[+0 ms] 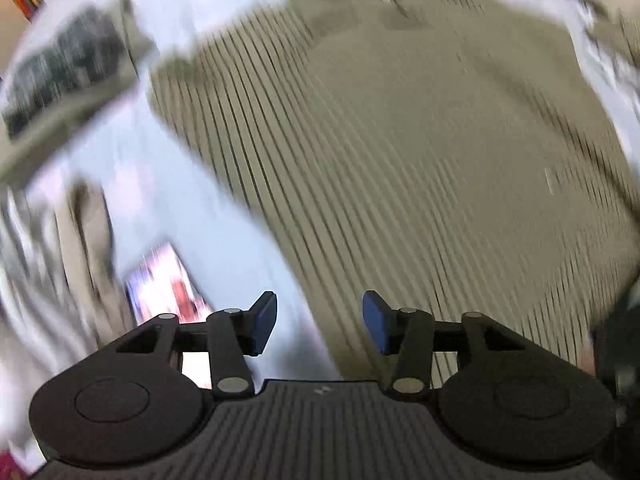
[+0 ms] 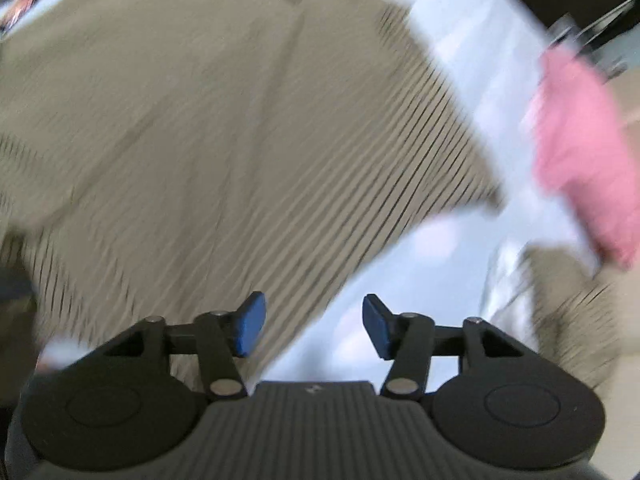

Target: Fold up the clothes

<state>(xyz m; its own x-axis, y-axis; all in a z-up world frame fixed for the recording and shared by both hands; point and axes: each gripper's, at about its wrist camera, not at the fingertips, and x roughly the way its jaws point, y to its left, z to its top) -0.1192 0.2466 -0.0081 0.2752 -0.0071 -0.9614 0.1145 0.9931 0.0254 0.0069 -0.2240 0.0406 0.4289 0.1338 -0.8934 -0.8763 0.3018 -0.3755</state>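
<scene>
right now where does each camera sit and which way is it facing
Left wrist: on the left claw, looking down along its open fingers at the striped shirt on the white sheet; only the claw shows.
Right wrist: on the right claw, open, over the shirt's edge, a pink garment to the right; only the claw shows.
Shared: the shirt and sheet; both views are blurred.

Beige striped garment (image 1: 400,152) spread flat on pale surface, partly folded, plain panel overlapping stripes; blurred.
</scene>
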